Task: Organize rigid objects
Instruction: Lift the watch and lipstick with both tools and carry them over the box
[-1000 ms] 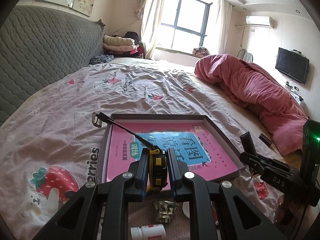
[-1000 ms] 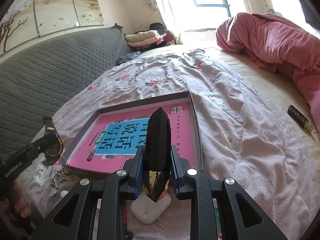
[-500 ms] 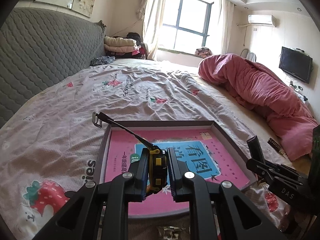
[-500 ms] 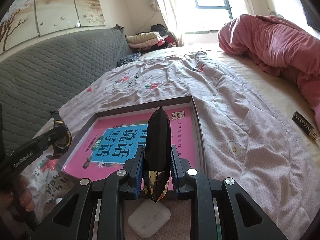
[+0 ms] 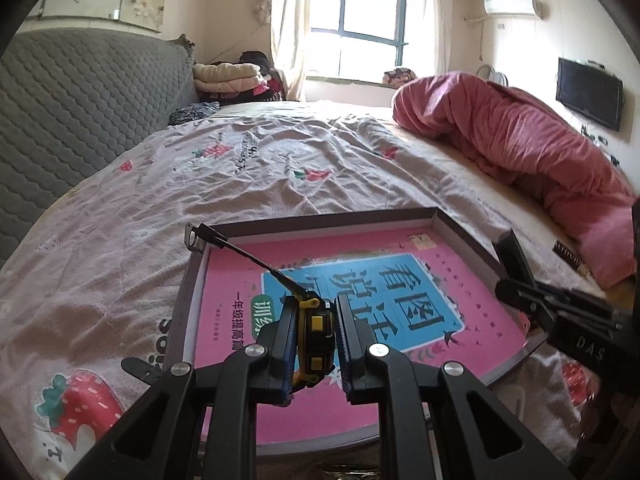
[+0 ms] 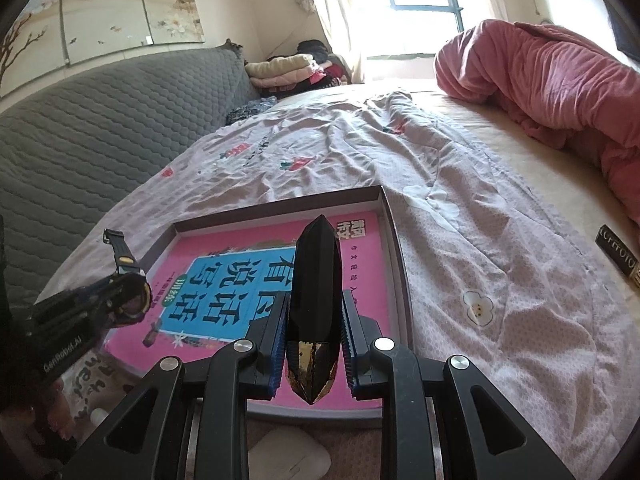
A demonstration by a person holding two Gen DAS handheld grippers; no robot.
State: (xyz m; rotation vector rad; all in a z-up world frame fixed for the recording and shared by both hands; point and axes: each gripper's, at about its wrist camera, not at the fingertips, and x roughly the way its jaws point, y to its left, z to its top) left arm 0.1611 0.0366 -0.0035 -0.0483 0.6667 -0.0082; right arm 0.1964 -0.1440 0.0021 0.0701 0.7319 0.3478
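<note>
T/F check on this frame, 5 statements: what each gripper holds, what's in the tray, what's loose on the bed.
1. The left gripper is shut on a yellow and black watch. True.
2. The right gripper is open. False: it is shut on a black faceted case.
3. The tray holds a pink book. True.
4. The watch lies flat inside the tray. False: it is clamped in the left gripper, above the book.
5. A green blanket is piled on the bed. False: the pink duvet is.
</note>
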